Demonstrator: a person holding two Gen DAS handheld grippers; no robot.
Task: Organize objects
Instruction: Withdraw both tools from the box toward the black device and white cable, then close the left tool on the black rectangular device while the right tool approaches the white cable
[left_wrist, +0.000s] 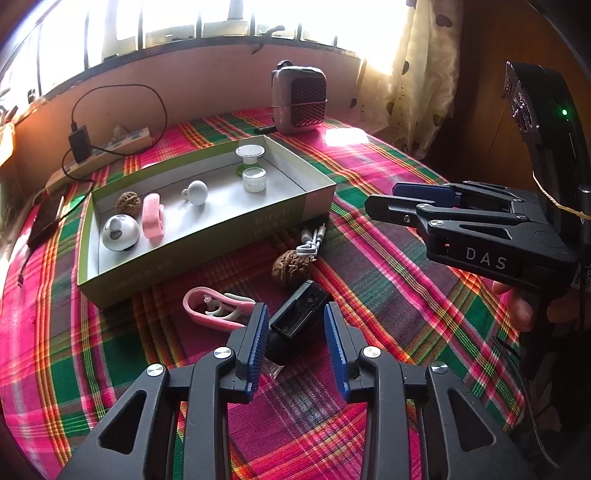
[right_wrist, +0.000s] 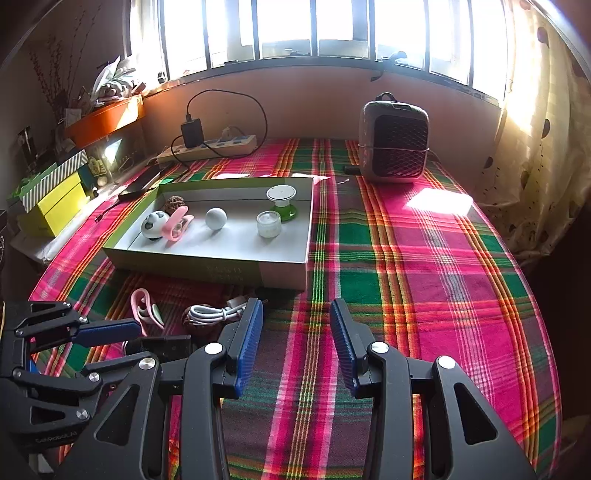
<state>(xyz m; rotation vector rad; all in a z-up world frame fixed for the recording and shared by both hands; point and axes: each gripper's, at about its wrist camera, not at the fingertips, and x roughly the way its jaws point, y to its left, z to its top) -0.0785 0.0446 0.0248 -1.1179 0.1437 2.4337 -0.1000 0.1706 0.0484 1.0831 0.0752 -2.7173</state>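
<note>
Left gripper (left_wrist: 295, 341), seen from its own wrist camera: fingers spread wide, nothing clamped, low over the plaid cloth (left_wrist: 399, 306). Black box-shaped object (left_wrist: 297, 315) lies on the cloth between and just ahead of the blue pads, not held. Pink clip (left_wrist: 212, 308) sits just left of the left pad. Walnut (left_wrist: 290, 267) and coiled white cable (left_wrist: 310, 243) beyond it, near the tray's front wall. Open cardboard tray (left_wrist: 221, 236) holds a second walnut (left_wrist: 128, 202), silver dome (left_wrist: 121, 233), pink clip piece (left_wrist: 152, 216), white ball (left_wrist: 195, 192), small jar (left_wrist: 254, 180), white-topped stand (left_wrist: 250, 157). Right gripper (left_wrist: 380, 205) hovers at right, off the cloth; cannot tell from here how its fingers stand.

Right wrist view: right gripper (right_wrist: 296, 341) fingers apart, empty, above bare cloth (right_wrist: 406, 258). Left gripper (right_wrist: 110, 330) enters at lower left. Cable (right_wrist: 212, 314) and pink clip (right_wrist: 144, 308) lie ahead of the tray (right_wrist: 207, 266). Heater (right_wrist: 395, 142) stands at the far edge, power strip (right_wrist: 210, 146) by the wall.
</note>
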